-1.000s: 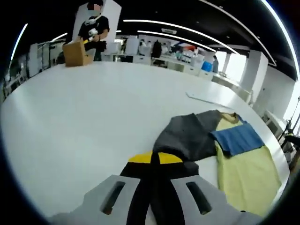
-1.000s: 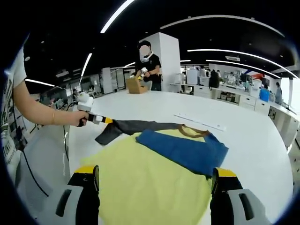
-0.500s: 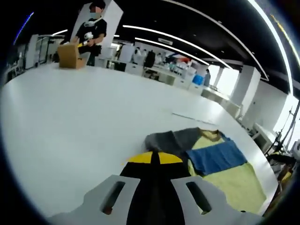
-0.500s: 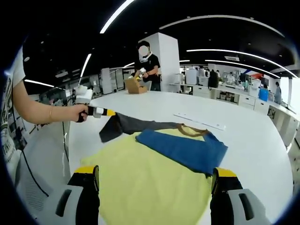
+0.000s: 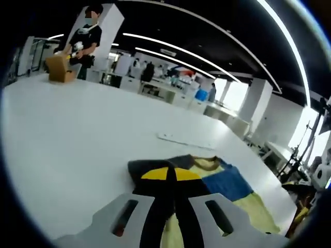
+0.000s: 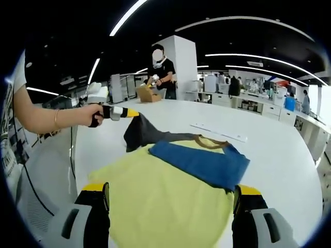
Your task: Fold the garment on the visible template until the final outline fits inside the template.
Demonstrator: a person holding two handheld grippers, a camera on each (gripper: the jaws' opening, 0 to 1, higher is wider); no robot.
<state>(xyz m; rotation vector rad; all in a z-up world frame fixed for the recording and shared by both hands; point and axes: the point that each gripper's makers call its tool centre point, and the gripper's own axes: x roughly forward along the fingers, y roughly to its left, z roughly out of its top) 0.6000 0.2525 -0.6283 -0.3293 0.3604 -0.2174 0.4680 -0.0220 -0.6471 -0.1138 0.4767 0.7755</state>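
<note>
A yellow T-shirt [image 6: 165, 199] lies flat on the white table [image 6: 289, 155]. Its blue sleeve [image 6: 201, 163] is folded across the chest, below the brown collar [image 6: 209, 142]. My left gripper [image 5: 170, 174] is shut on the dark grey sleeve [image 5: 147, 168]. In the right gripper view a hand holds that left gripper [image 6: 132, 112] above the table, and the grey sleeve [image 6: 142, 134] hangs from it, lifted over the shirt's left edge. My right gripper [image 6: 170, 206] stands open just above the shirt's near hem, with nothing between its fingers.
A thin white strip [image 6: 220, 133] lies on the table beyond the collar. At the far end a person [image 6: 161, 72] works at a cardboard box [image 6: 147, 93]. Bare table surface surrounds the shirt. Desks and shelves stand in the background.
The left gripper has risen and carried the grey sleeve in toward the shirt's body, so the sleeve now hangs bunched instead of stretched out. The right gripper has stayed still and open.
</note>
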